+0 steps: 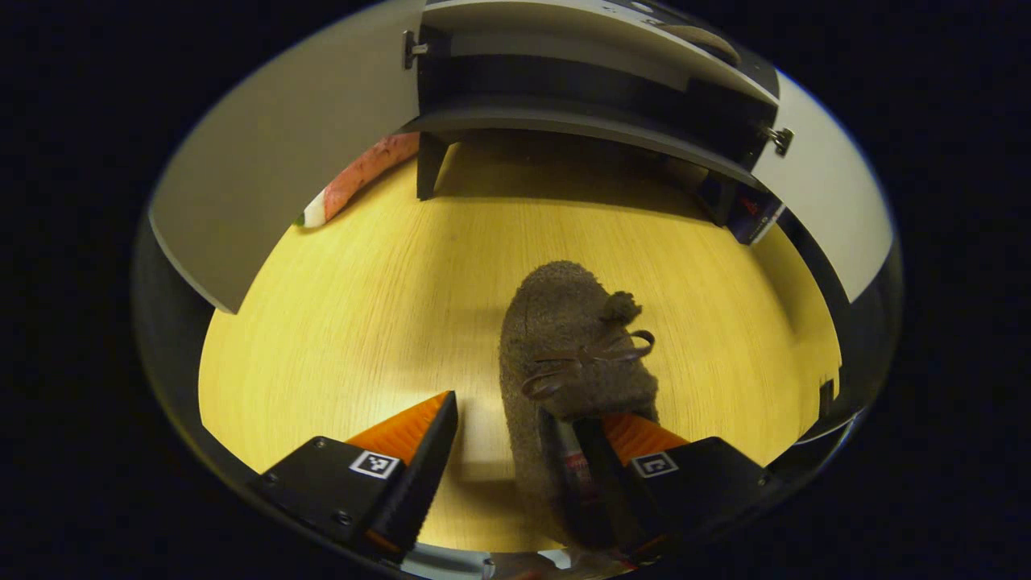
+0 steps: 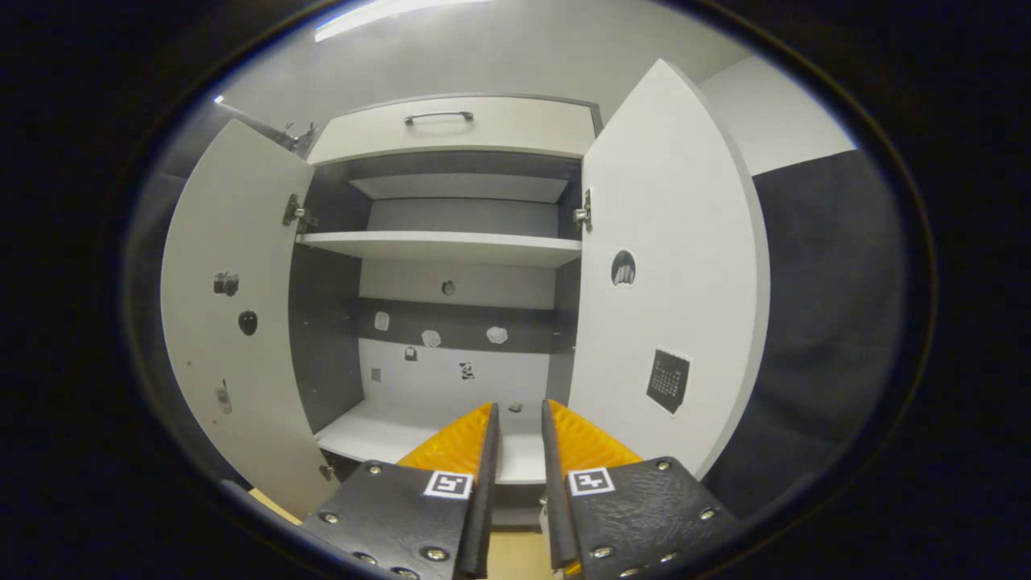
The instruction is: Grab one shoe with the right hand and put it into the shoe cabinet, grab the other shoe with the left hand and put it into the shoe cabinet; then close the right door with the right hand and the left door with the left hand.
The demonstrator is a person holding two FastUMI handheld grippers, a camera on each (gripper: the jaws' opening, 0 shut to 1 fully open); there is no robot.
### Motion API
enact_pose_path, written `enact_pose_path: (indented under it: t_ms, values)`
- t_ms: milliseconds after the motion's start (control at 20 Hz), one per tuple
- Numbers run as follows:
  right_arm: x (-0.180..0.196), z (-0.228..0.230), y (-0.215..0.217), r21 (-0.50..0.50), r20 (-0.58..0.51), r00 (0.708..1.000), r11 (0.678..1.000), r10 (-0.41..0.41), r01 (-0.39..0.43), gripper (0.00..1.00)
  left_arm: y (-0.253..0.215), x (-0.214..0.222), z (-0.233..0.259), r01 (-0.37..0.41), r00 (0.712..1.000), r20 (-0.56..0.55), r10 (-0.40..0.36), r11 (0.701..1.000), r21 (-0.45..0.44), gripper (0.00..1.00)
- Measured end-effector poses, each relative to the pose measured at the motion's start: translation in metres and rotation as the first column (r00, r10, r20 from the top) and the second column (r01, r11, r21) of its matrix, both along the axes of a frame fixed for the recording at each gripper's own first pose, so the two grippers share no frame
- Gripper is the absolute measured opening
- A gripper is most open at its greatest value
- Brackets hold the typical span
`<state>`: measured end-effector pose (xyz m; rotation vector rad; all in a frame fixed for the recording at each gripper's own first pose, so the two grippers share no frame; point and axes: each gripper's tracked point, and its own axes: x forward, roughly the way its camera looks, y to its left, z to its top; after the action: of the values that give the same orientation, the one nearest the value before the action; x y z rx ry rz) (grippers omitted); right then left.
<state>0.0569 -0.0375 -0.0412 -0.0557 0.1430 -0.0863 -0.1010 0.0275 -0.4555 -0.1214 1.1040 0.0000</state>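
Note:
A brown fuzzy shoe [image 1: 564, 338] with a bow lies on the yellow wood floor, toe toward the shoe cabinet [image 1: 564, 121]. My left gripper [image 1: 523, 411] is open just above it. One finger sits over the shoe's opening and the other stands off its left side. In the right gripper view the cabinet [image 2: 451, 242] stands with its left door [image 2: 233, 306] and right door [image 2: 668, 266] swung wide. My right gripper [image 2: 519, 407] points at the bottom shelf [image 2: 387, 431], its fingers almost together with nothing between them. A brownish shape [image 1: 701, 36] lies inside the cabinet, too small to identify.
A pink and red object [image 1: 362, 173] lies on the floor under the left door [image 1: 282, 161]. A dark blue box [image 1: 753, 213] stands by the cabinet's right leg, near the right door [image 1: 830, 201]. A drawer with a handle [image 2: 439, 117] tops the cabinet.

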Motion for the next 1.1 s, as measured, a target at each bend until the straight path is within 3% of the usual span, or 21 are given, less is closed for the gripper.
enact_pose_path:
  t_ms: [150,250,350,500,750,1050,1100]
  values:
    - [0.0,0.0,-0.006,-0.004,0.0,1.0,1.0,-0.01,0.01,0.29,0.002,0.004,0.002,-0.029,0.999,-0.021,0.028,0.999,-0.027,0.47]
    - [0.001,0.0,-0.01,-0.01,-0.001,1.0,1.0,-0.015,0.015,0.29,0.007,0.011,-0.004,-0.039,0.999,-0.016,0.039,0.999,0.033,0.17]
    - [0.002,0.001,-0.013,-0.013,0.004,1.0,1.0,-0.021,0.021,0.29,0.006,0.01,-0.002,-0.029,0.999,-0.021,0.029,0.999,0.038,0.02]
    - [0.003,0.001,-0.018,-0.012,0.007,1.0,1.0,-0.026,0.027,0.29,0.004,0.025,0.013,-0.022,1.0,0.015,0.022,0.999,0.035,0.01]
    - [0.005,-0.003,-0.021,0.006,0.009,1.0,1.0,-0.023,0.023,0.29,-0.007,0.075,0.082,0.004,0.986,0.168,-0.009,1.0,0.029,0.01]
    - [0.004,-0.001,-0.021,0.05,0.027,1.0,0.999,-0.007,0.006,0.29,-0.024,0.159,0.194,0.016,0.925,0.38,-0.017,1.0,0.005,0.01]
    - [0.004,-0.001,-0.019,0.055,0.027,1.0,0.998,0.004,-0.005,0.25,-0.025,0.172,0.209,0.015,0.913,0.407,-0.014,1.0,-0.001,0.01]
